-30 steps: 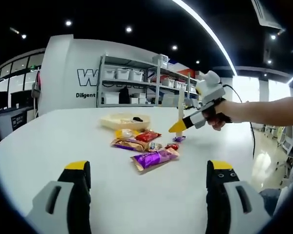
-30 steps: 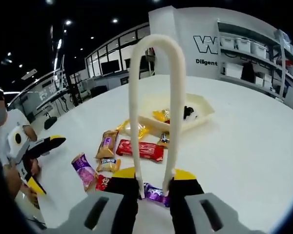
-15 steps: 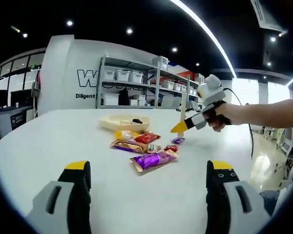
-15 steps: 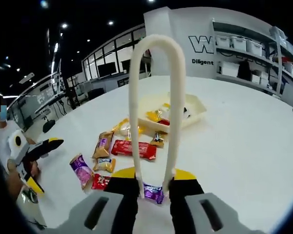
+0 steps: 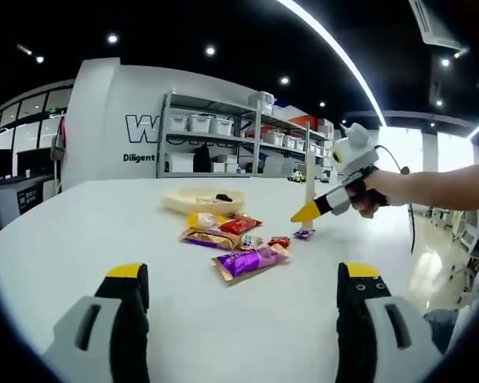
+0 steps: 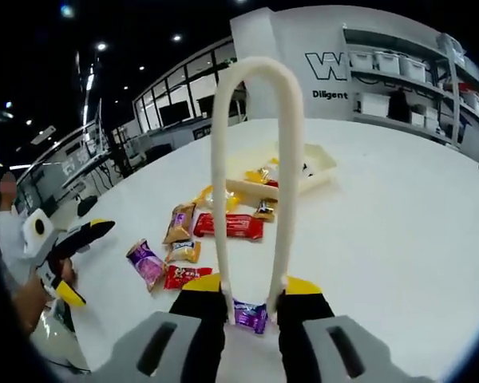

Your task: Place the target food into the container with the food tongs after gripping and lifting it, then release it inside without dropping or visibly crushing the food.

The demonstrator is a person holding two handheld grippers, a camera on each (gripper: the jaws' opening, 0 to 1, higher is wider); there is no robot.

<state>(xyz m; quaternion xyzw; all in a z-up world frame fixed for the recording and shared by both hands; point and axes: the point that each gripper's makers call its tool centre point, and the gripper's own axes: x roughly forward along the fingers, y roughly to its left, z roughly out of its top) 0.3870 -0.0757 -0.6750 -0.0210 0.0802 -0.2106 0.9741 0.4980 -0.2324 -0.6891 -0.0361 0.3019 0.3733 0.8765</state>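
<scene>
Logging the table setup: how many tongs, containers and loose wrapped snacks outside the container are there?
Tongs: 1
Container: 1
Loose wrapped snacks: 8
Total: 10

Grey claw (image 5: 243,319), black yellow-tipped fingers (image 5: 128,297)
</scene>
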